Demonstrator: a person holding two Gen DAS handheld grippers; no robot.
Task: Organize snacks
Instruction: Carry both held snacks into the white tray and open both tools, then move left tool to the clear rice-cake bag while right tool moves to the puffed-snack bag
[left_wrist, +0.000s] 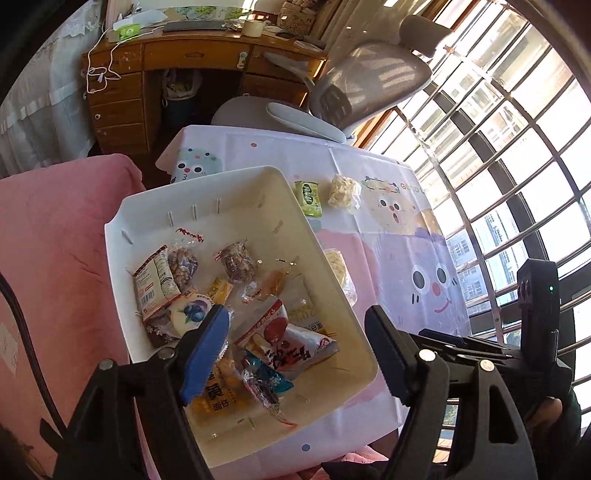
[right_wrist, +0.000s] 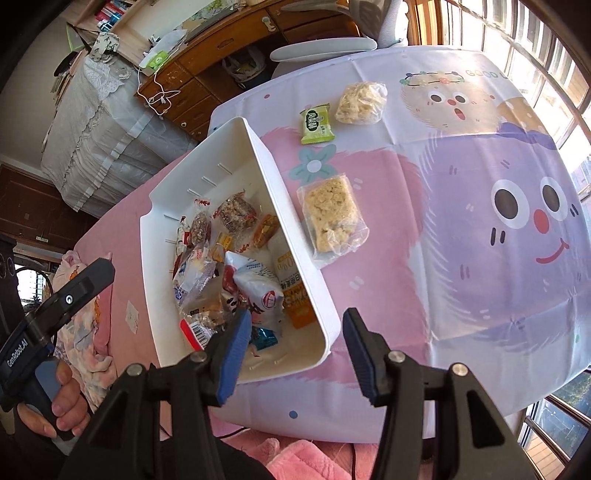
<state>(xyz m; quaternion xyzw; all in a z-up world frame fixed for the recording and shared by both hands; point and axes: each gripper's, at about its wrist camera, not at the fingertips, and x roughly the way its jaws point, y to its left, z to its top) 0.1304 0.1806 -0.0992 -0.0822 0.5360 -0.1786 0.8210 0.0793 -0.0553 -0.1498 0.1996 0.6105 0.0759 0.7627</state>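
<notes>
On the counter (right_wrist: 424, 258), under a cloth printed with cartoon faces, a white bin (right_wrist: 258, 155) sits at the left part with a heap of wrapped snacks inside: a red and white packet (left_wrist: 153, 286), two clear-wrapped brown nutty bars (left_wrist: 236, 260), an orange packet (left_wrist: 218, 402), a blue twist-wrapped candy (left_wrist: 267, 378) and several more piled against the near wall. Three snacks lie outside the bin on the cloth. A green packet (right_wrist: 316, 123) lies beyond the bin's far right corner, and just beside it, to the right, lies a clear bag of pale crisped-rice cake (right_wrist: 360, 101). A second rice cake (right_wrist: 332, 216) in clear wrap lies close against the bin's right wall, nearer the camera.

From the left wrist view, the left gripper (left_wrist: 295, 354) hangs over the near part of the bin; its fingers (left_wrist: 205, 354) stand spread apart with nothing between them, the blue-padded one over the snack heap and the other above the bin's right rim. From the right wrist view, the right gripper (right_wrist: 293, 350) hovers at the bin's near right corner, its fingers (right_wrist: 232, 354) also apart and pinching nothing, one over the bin's inside, the other over the cloth. A person's hand (right_wrist: 55, 398) holds the left gripper's handle at the lower left of that view
</notes>
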